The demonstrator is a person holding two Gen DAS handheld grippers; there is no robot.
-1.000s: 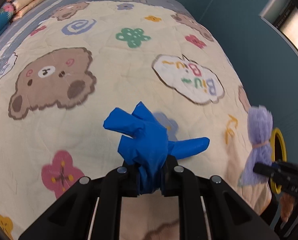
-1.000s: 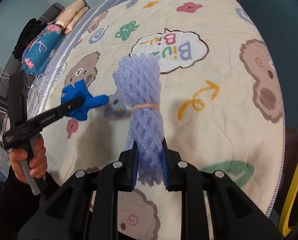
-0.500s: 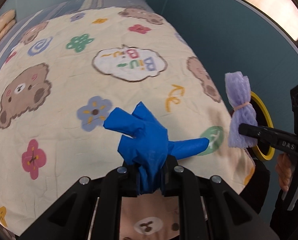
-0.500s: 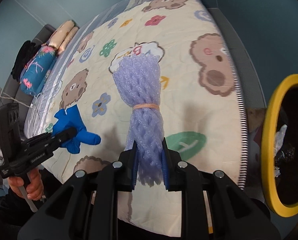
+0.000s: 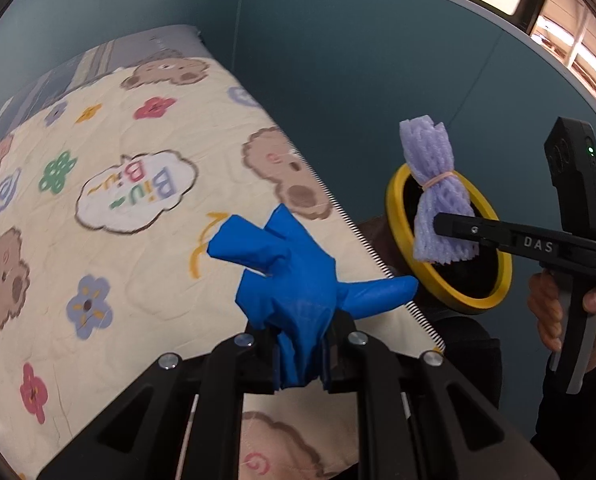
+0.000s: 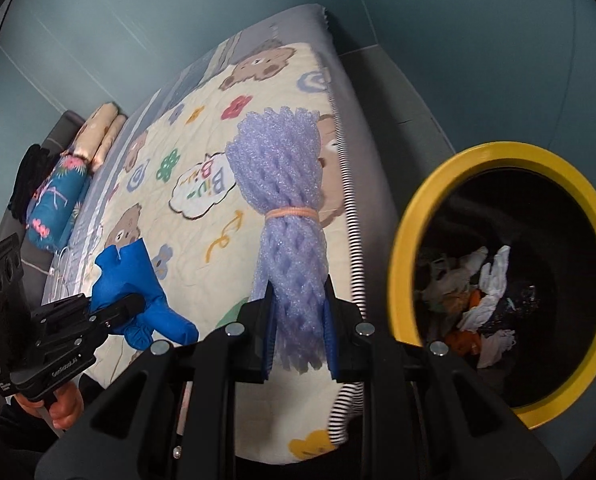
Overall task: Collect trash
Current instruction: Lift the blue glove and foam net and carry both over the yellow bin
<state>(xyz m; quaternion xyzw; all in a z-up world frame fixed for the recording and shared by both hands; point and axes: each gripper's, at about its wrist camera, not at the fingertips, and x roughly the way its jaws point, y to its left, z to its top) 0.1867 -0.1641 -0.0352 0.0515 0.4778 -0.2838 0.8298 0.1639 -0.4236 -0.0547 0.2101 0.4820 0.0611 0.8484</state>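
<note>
At the left of the right wrist view, the left gripper (image 6: 116, 312) is clamped on a crumpled blue disposable glove (image 6: 138, 292), its jaws nearly together around the bunched cuff while the loose fingers of the glove stick out past the tips. It hangs over the near edge of the bear-print quilt (image 6: 202, 216) covering the bed. Further right, the right gripper (image 6: 298, 336) pinches the lower end of a purple foam fruit net (image 6: 286, 216), bundled with an orange rubber band (image 6: 292, 213); the net stands up out of the narrow gap between the pads. At the far right is the yellow-rimmed trash bin (image 6: 402, 240), beside the bed corner, with white and orange scraps already lying in its dark interior. Neither piece of trash is over the opening yet. To do the drop well, each piece should probably be carried fully past the yellow rim before the jaws part, foam net first since it is nearer. The glove may cling to the pads, so a wide opening would help.
</note>
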